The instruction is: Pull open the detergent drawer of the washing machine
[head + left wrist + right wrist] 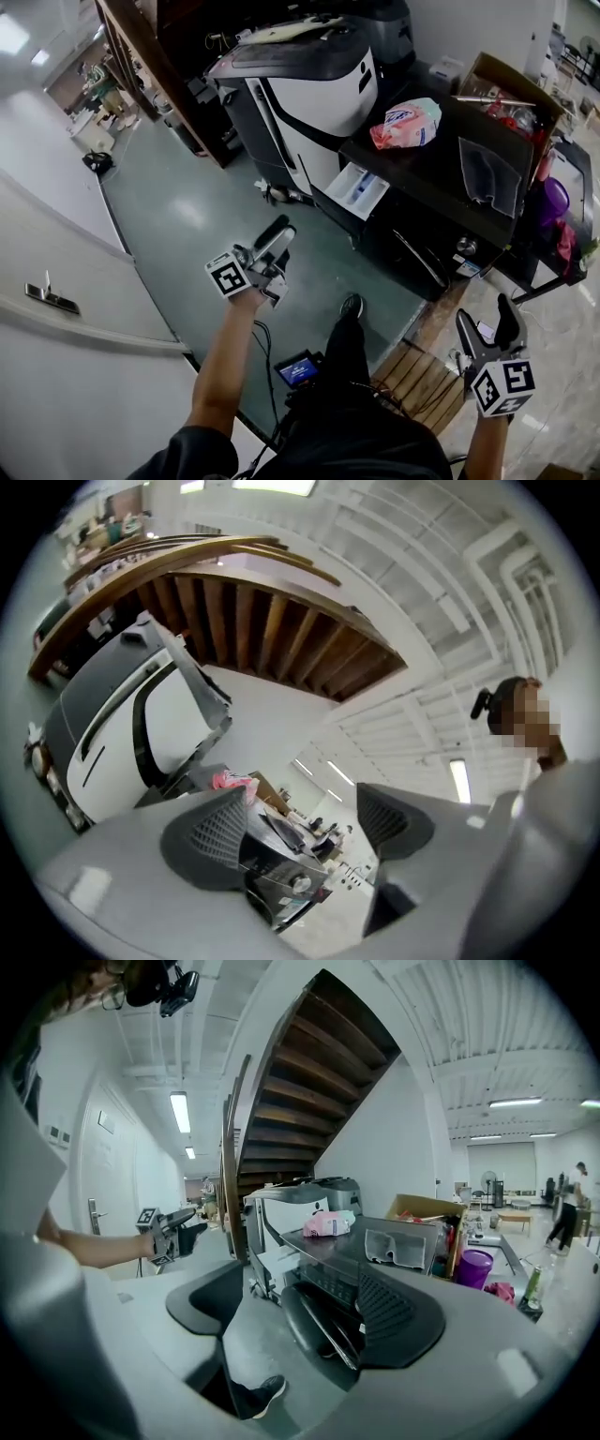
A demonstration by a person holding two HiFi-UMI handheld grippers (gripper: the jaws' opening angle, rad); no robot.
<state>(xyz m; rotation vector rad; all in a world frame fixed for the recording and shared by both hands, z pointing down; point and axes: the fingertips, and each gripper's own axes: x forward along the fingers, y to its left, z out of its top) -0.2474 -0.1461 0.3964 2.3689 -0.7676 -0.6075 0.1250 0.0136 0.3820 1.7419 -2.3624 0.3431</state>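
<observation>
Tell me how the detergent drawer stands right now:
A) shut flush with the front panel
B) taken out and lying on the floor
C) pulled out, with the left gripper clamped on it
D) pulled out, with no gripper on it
D: the detergent drawer juts out from the washing machine, while the left gripper and right gripper are both open and well clear of it.

The green floor point(178, 216) carries the dark washing machine point(412, 234), which stands just beside a white and dark grey appliance point(300, 103). A slatted wooden board point(412, 380) lies flat on the floor in front of the washing machine, at the edge of the green area. One shoe point(352, 305) rests on the floor near the board. The flat top point(422, 164) of the washing machine carries a pink package point(405, 124) and a translucent grey plastic piece point(489, 176). The two lie apart.
</observation>
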